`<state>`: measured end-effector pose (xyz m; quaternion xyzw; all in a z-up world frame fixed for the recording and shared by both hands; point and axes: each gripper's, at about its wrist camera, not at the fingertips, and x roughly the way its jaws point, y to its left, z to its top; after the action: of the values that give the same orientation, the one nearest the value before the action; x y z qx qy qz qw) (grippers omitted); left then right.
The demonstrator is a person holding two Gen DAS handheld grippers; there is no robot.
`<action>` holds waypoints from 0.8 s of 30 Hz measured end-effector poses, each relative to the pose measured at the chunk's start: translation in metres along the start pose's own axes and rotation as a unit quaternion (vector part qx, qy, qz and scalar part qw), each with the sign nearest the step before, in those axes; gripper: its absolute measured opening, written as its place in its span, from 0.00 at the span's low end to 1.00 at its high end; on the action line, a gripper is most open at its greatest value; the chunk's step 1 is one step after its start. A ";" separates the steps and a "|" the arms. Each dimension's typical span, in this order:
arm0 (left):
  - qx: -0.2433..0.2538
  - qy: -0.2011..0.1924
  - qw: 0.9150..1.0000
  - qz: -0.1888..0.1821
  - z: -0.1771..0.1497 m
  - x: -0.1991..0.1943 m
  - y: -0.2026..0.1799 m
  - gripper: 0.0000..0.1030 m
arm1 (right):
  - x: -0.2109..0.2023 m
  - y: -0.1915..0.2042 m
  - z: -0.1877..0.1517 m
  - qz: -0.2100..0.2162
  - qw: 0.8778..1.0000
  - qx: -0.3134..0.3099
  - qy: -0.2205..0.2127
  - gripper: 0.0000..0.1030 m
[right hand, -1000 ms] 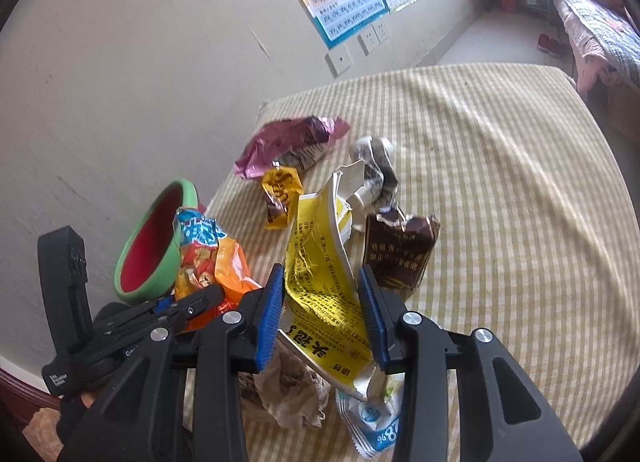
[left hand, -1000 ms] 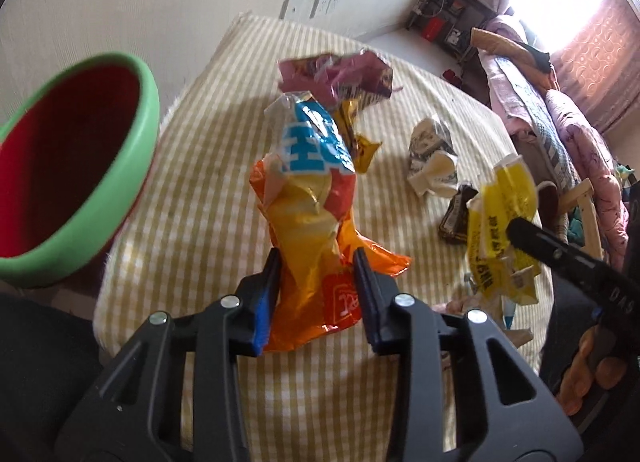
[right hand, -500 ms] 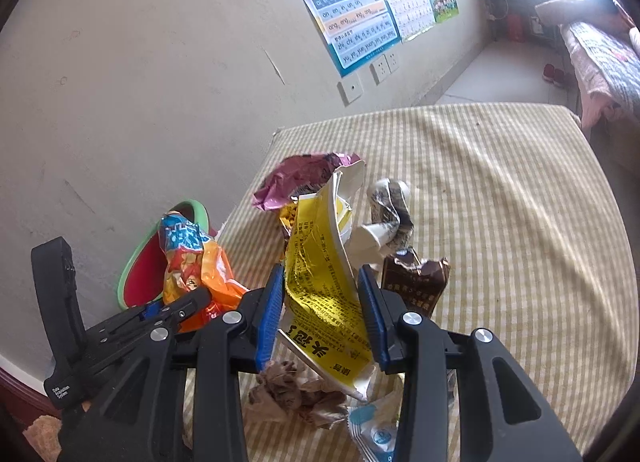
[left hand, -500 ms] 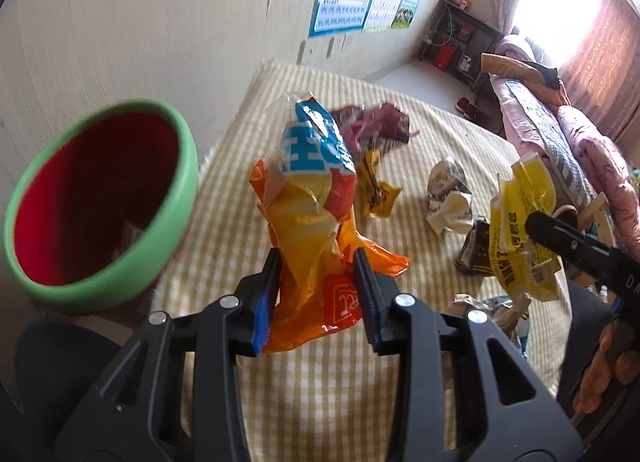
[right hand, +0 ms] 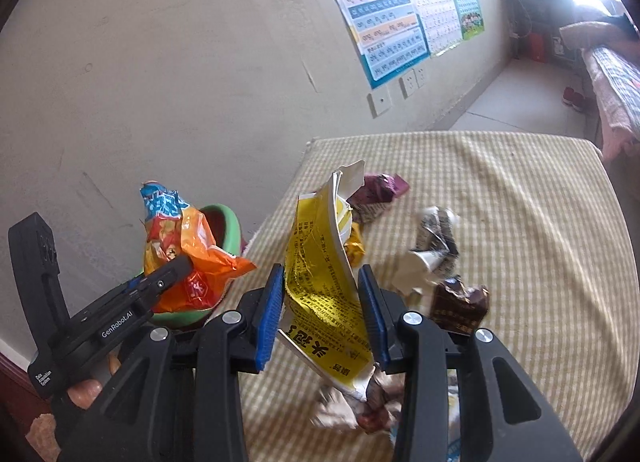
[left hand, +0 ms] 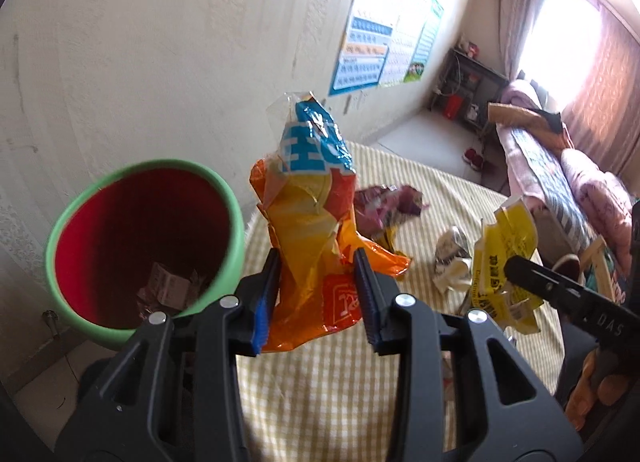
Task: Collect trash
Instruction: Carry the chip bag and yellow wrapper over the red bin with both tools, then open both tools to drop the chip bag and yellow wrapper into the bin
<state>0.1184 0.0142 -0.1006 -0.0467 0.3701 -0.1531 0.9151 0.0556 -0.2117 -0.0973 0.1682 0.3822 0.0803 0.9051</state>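
My left gripper (left hand: 316, 298) is shut on an orange and blue snack bag (left hand: 312, 221) and holds it up just right of the green bin (left hand: 224, 197) with a red inside. The bag and bin also show in the right wrist view (right hand: 180, 246), (right hand: 228, 221). My right gripper (right hand: 322, 310) is shut on a yellow printed wrapper (right hand: 320, 262), held above the checked table (right hand: 520, 201); the left wrist view shows that wrapper too (left hand: 504, 258). Paper scraps lie in the bin's bottom.
On the table lie a purple wrapper (right hand: 380, 185), a small yellow wrapper (right hand: 354, 246), a crumpled white and black pack (right hand: 432, 242), a brown packet (right hand: 460, 302) and crumpled paper (right hand: 352, 406). A wall with posters (right hand: 384, 29) stands behind. A bed (left hand: 560, 165) is at the right.
My left gripper has carried the snack bag left and up, close to the bin's rim. My right gripper has lifted the yellow wrapper higher above the table.
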 end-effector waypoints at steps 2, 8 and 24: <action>-0.009 -0.005 1.000 0.005 0.004 -0.004 0.008 0.34 | 0.003 0.010 0.003 0.005 1.000 -0.011 -0.003 0.36; -0.045 -0.002 0.998 0.034 0.011 -0.008 0.047 0.34 | 0.025 0.038 0.004 0.031 0.999 -0.038 0.021 0.36; -0.073 0.010 0.995 0.067 0.017 -0.018 0.108 0.35 | 0.072 0.109 0.009 0.088 0.990 -0.093 0.055 0.36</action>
<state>0.1440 0.1218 -0.0978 -0.0865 0.3919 -0.0646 0.9136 0.1100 -0.0928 -0.0997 0.1115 0.4060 0.2037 0.8839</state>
